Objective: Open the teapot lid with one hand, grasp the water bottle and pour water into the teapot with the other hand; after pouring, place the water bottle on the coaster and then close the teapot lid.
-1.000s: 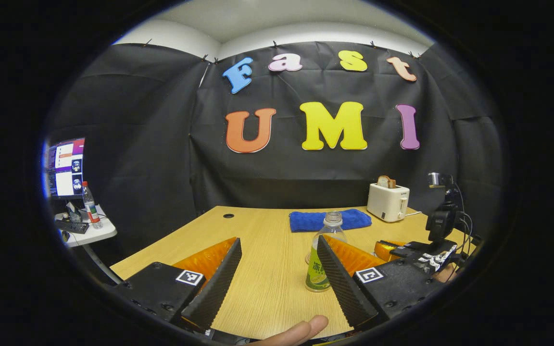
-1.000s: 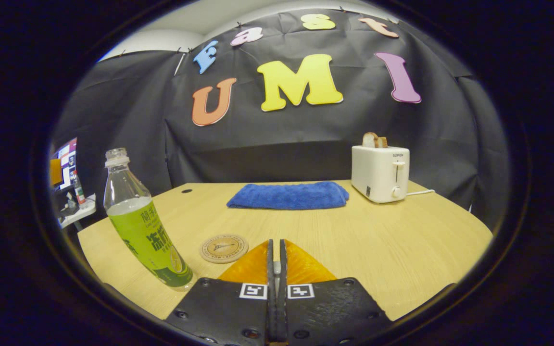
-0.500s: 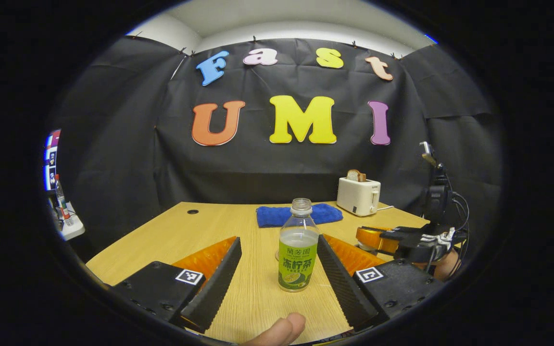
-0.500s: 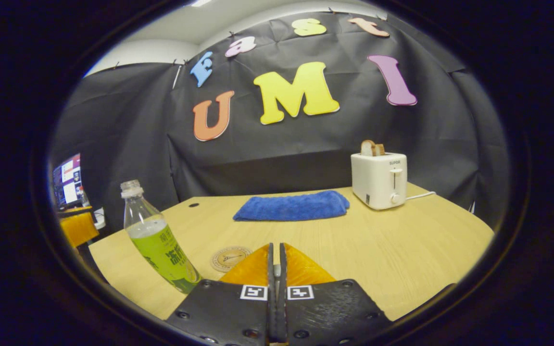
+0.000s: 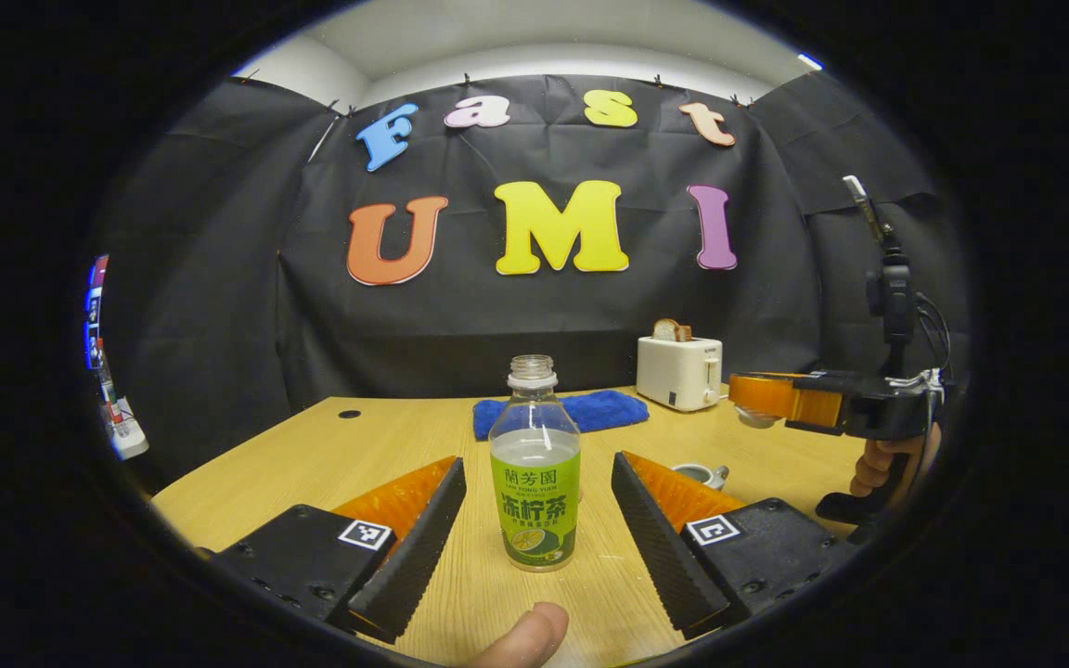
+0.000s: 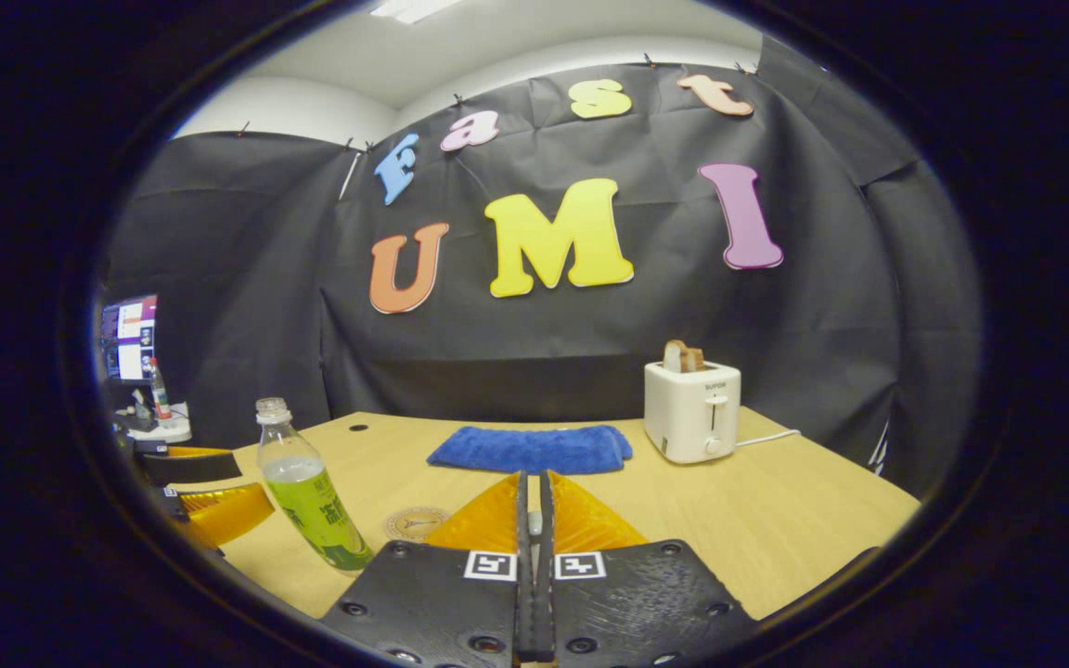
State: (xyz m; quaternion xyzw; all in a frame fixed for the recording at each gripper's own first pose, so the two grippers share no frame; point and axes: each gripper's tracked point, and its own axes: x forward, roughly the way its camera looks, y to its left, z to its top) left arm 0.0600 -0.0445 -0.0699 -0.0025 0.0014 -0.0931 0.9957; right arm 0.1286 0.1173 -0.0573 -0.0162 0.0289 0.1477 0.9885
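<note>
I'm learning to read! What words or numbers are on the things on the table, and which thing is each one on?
Nothing here can be quoted with confidence.
water bottle: big printed characters on its green label, not read off here.
toaster: one short word on its front, too small to read.
coaster: a round design, any lettering too small to read.
</note>
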